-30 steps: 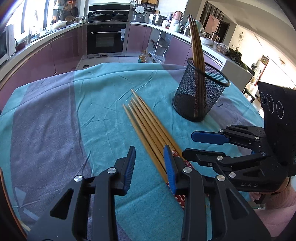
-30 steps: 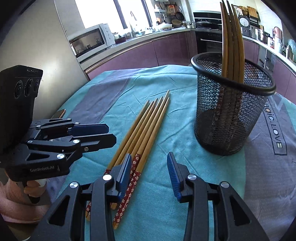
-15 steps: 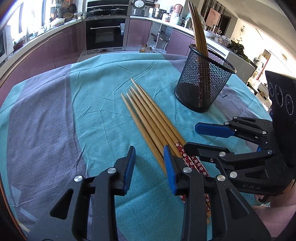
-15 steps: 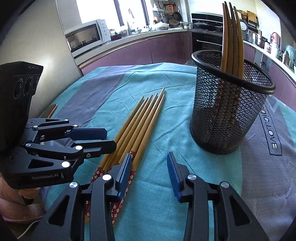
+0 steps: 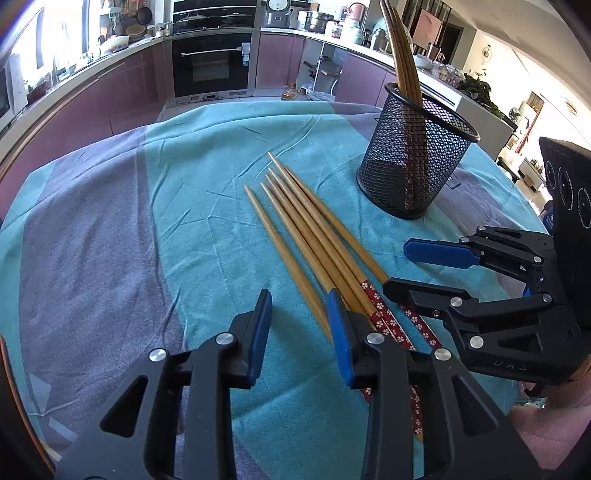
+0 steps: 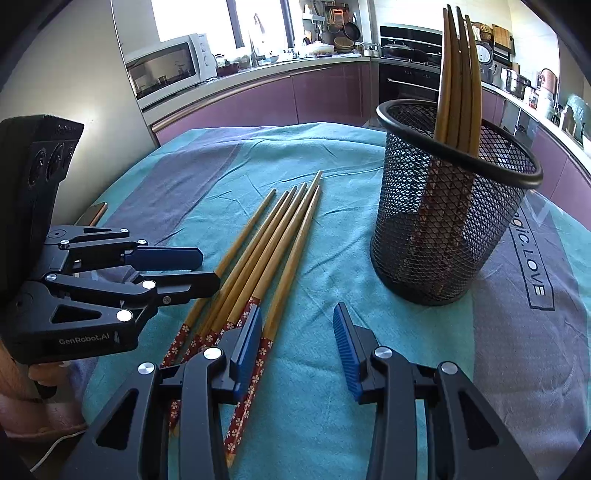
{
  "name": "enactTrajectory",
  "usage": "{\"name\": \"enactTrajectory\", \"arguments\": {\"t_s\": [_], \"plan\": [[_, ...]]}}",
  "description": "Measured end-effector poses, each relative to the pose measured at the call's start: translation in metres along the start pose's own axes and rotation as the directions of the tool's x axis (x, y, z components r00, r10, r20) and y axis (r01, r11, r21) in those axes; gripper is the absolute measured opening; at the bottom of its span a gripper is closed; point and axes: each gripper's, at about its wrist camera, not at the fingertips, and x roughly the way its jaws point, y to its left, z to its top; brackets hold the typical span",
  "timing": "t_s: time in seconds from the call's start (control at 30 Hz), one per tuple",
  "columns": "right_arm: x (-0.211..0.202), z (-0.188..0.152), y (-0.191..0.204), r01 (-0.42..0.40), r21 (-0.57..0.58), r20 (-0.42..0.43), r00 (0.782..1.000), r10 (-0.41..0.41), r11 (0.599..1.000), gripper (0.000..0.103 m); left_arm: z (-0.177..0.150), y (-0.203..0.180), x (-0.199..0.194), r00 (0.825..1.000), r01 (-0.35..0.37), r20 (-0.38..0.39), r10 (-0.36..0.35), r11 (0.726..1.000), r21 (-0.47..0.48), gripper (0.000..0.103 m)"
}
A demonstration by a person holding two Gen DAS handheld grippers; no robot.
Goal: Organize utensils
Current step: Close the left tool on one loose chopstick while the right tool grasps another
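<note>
Sunlight pours through the window [image 6: 192,22] onto curved purple cabinets [image 6: 258,107], a built-in oven [image 5: 212,62] and a white microwave [image 6: 168,70].

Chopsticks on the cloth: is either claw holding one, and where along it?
No. Left claw and right claw are both open and empty; the chopsticks lie loose on the cloth.

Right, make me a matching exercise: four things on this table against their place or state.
1. loose chopsticks
2. mesh cup
3. chopsticks in the cup
4. left claw

a. standing upright, tips up
b. open, empty
c. lying flat on the cloth
d. black, to the right of the loose bundle

Pairs: 1-c, 2-d, 3-a, 4-b
</note>
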Motion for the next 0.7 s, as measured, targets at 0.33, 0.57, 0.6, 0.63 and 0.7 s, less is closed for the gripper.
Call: {"name": "enactTrajectory", "arguments": {"t_s": [0.33,0.57,0.6,0.63,0.7], "plan": [[0.014,0.015,0.009,0.042,-0.021,0.005,0.999,-0.042,0.999,0.036,0.006,0.002,0.007,1.0,-0.027,-0.007,0.027,1.0,0.009,0.03],[0.019,0.024,0.007,0.045,0.005,0.009,0.999,-0.045,0.999,0.022,0.013,0.004,0.012,0.999,-0.049,-0.003,0.049,0.999,-0.001,0.019],[0.019,0.024,0.005,0.041,0.017,0.01,0.999,-0.041,0.999,0.018,0.012,0.005,0.012,0.999,-0.051,-0.002,0.051,0.999,-0.005,0.018],[0.018,0.023,0.003,0.036,0.029,0.011,0.999,-0.036,0.999,0.014,0.013,0.005,0.012,0.999,-0.05,0.0,0.05,0.999,-0.012,0.016],[0.017,0.021,-0.002,0.02,0.055,0.013,1.0,-0.021,0.998,0.008,0.012,0.007,0.012,0.999,-0.046,0.004,0.046,0.999,-0.028,0.015]]}}
